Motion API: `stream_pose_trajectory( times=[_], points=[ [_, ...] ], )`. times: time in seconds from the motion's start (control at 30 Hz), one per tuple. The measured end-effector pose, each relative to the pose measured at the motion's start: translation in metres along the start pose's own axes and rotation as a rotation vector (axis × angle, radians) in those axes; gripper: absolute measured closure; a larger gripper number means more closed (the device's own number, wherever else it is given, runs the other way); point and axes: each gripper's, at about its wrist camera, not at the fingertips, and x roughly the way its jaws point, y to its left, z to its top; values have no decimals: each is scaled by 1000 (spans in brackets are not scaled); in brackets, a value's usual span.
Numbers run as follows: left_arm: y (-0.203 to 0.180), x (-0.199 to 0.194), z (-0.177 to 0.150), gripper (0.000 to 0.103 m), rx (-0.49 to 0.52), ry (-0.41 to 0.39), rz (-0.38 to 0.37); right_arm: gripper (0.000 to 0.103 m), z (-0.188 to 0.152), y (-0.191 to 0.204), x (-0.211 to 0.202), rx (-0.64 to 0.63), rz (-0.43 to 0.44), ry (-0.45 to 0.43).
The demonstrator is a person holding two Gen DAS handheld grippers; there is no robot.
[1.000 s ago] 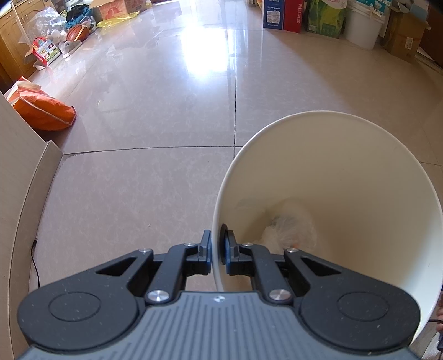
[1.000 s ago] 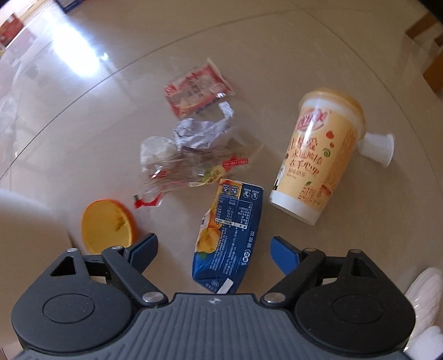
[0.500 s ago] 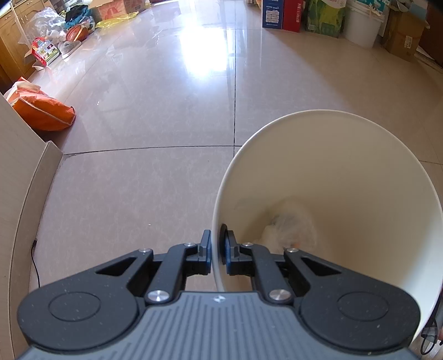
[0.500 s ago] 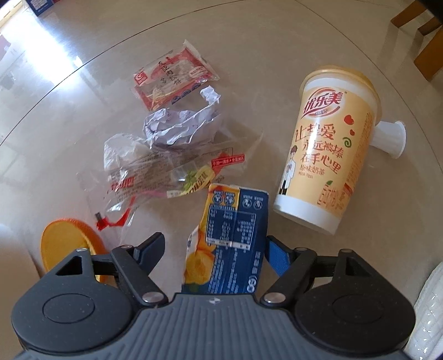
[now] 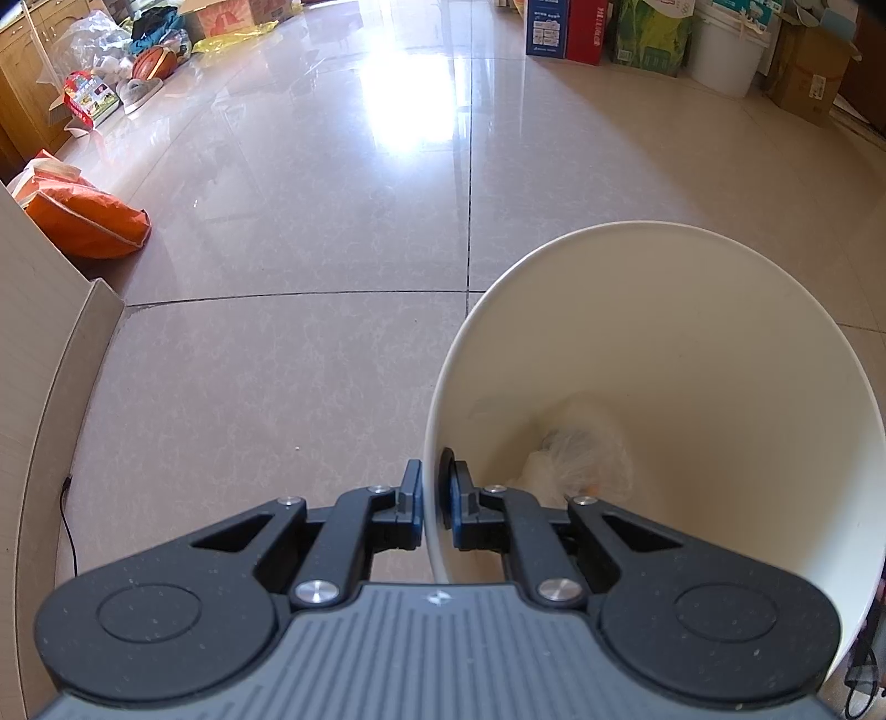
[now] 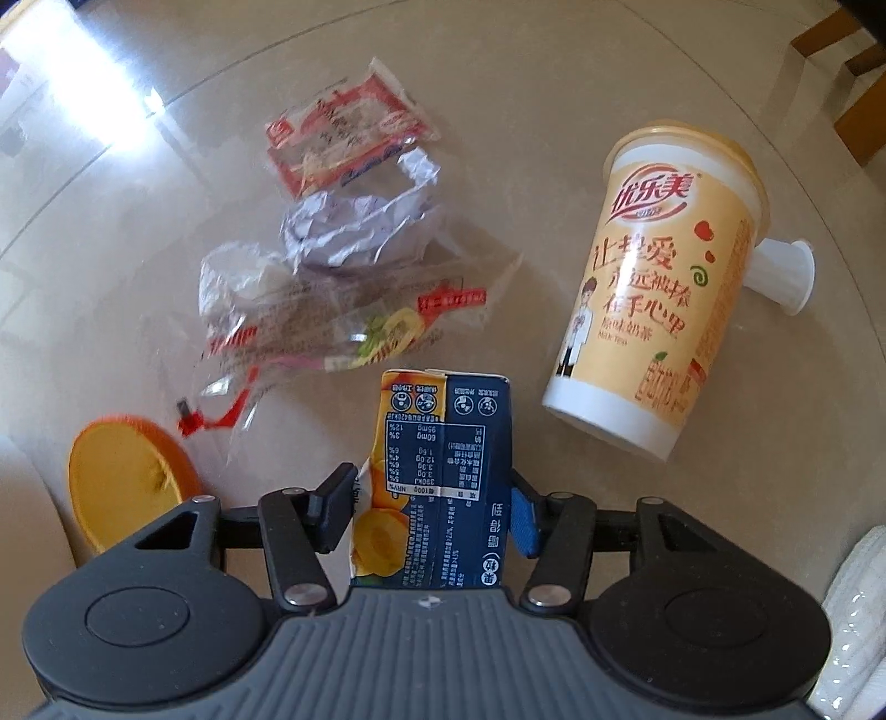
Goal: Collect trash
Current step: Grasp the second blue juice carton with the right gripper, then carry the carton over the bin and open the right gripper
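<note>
In the left wrist view my left gripper [image 5: 431, 487] is shut on the near rim of a white waste bin [image 5: 692, 360], one finger inside and one outside. A crumpled clear bag [image 5: 581, 465] lies at the bin's bottom. In the right wrist view my right gripper [image 6: 429, 498] is shut on a blue and yellow juice carton [image 6: 443, 443] lying on the glass table [image 6: 554, 83]. Beyond it lie a clear wrapper [image 6: 332, 321], crumpled paper [image 6: 354, 227] and a red wrapper [image 6: 343, 138]. A milk tea cup [image 6: 659, 310] lies on its side to the right, an orange lid [image 6: 124, 482] to the left.
A small white plastic cup [image 6: 783, 271] lies behind the milk tea cup. A white cloth [image 6: 853, 609] sits at the table's right edge. On the tiled floor are an orange bag [image 5: 83, 216], a cardboard panel [image 5: 33, 387] at left, and boxes [image 5: 565, 27] and a bucket [image 5: 725, 50] along the far wall.
My right gripper moved forward over the juice carton and its fingers closed from wide open onto the carton's sides. The left gripper kept its hold on the bin rim.
</note>
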Motion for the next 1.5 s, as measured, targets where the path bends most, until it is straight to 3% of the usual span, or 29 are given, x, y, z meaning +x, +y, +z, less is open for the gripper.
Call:
stream_pose_trajectory(
  times=[0.63, 0.87, 1.27, 1.5],
  points=[
    [3, 0, 0, 95, -10, 0, -6, 44, -23, 5, -87, -310, 68, 46],
    [2, 1, 0, 95, -8, 2, -5, 44, -21, 24, -165, -443, 136, 30],
    [-2, 1, 1, 95, -5, 6, 5, 44, -11, 104, -339, -690, 339, -156],
    [-3, 0, 0, 95, 2, 4, 10, 44, -20, 157, -378, -787, 473, -202]
  ],
)
